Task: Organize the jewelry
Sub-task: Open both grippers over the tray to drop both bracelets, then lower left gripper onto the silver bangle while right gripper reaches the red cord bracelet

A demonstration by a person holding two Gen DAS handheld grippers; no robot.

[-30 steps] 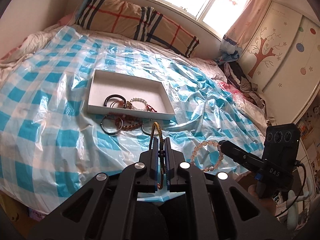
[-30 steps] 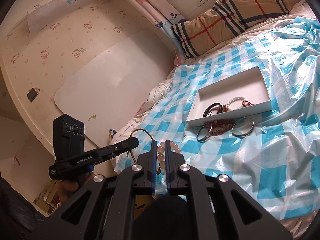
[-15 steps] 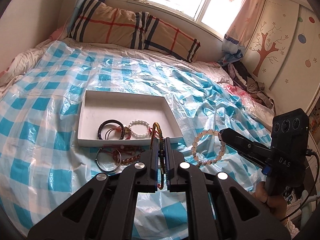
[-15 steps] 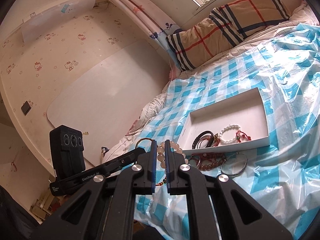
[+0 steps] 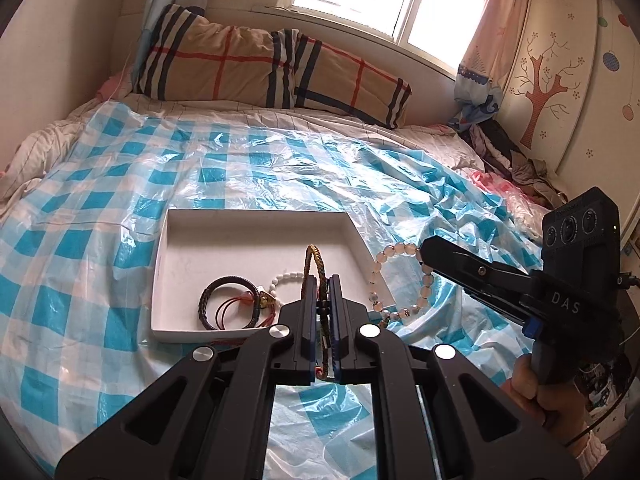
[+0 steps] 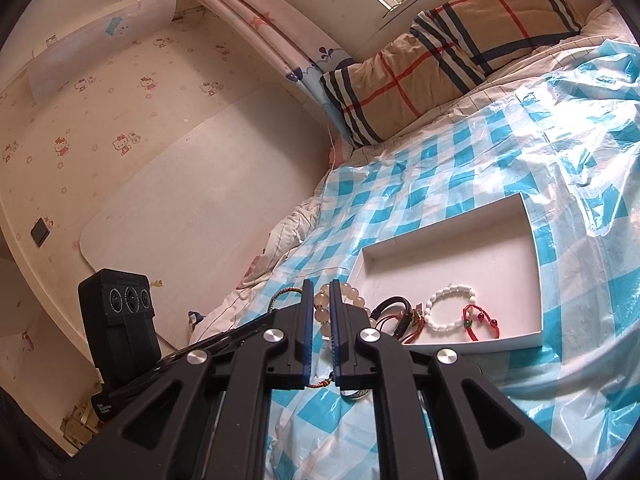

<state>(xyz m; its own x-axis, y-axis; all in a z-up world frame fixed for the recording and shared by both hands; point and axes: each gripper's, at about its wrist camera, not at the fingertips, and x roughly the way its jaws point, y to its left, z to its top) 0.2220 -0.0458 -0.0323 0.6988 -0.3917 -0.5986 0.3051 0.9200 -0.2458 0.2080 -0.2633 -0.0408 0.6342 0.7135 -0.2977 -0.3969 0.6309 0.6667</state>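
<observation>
- Since the earlier frame, both hand-held grippers had travelled in over the bed toward the shallow white rectangular cardboard tray [image 5: 256, 216], which now lay closer and larger in both wrist views.
- The left gripper [image 5: 322, 312] was closed tight on a thin braided gold-brown cord bracelet [image 5: 313, 264]; its loop stood up above the fingertips, over the tray's near edge.
- The right gripper [image 5: 430, 254] was likewise pinched shut on a bracelet of round, pale peach translucent beads [image 5: 394, 280], which hung just beyond the tray's right edge.
- Inside the tray, along its near edge, lay a black braided bangle [image 5: 226, 300], a white bead bracelet [image 6: 450, 308] and a red string bracelet [image 6: 478, 322].
- The tray rested on a crinkled blue-and-white checked plastic sheet [image 5: 120, 184] covering the bed.
- Handling, as a judgement: the cord bracelet looked light and limp, likely to flop or snag on release, so gripping it across the band suited it.
- The bead bracelet looked heavier, with hard, smooth beads that might slip or roll; a pinch squarely across one bead seemed safest.
- The tray seemed light enough to slide on the slick plastic if nudged.
</observation>
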